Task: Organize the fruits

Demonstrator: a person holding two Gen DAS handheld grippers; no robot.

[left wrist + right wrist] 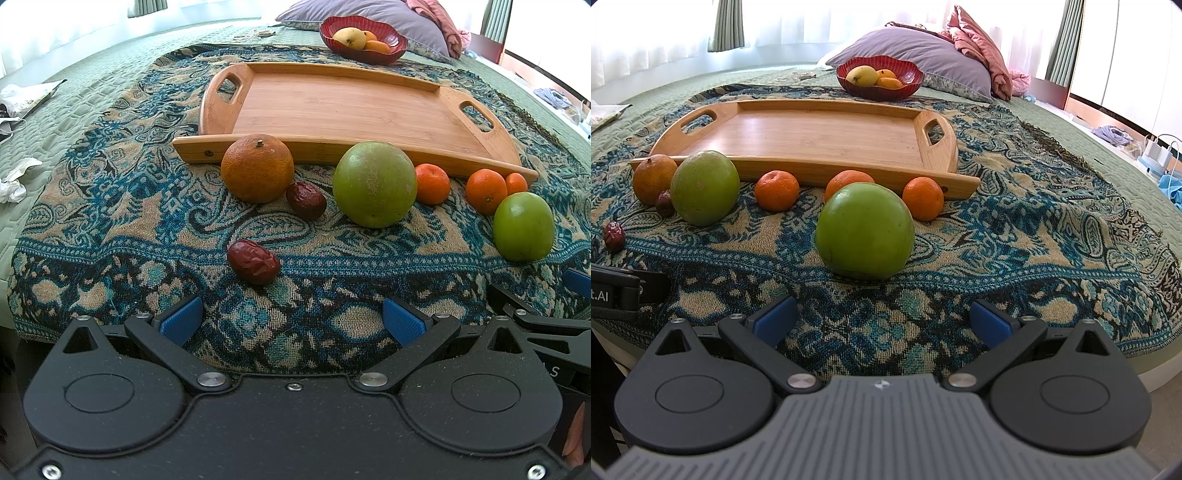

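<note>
Left wrist view: a green quilted bed (92,85) carries a blue-and-tan woven paisley throw (122,206). Fruit lies along the near rim of the rectangular bamboo tray (332,107). The left gripper (291,319) is spread wide, holding nothing.

Right wrist view: the smooth round green fruit (865,230) sits nearest. "t.AI" is legible at left. The right gripper (882,319) is likewise spread and unloaded.

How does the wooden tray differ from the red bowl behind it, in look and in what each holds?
The rectangular wooden handled tray is flat, shallow and pale brown; the round red scalloped bowl is deeper and dark red. The tray holds nothing, while the bowl already holds a yellow mango-like fruit and orange fruits. The tray lies nearer the grippers; the bowl sits farther back by the purple pillow. Both rest upright on the bed.
</note>
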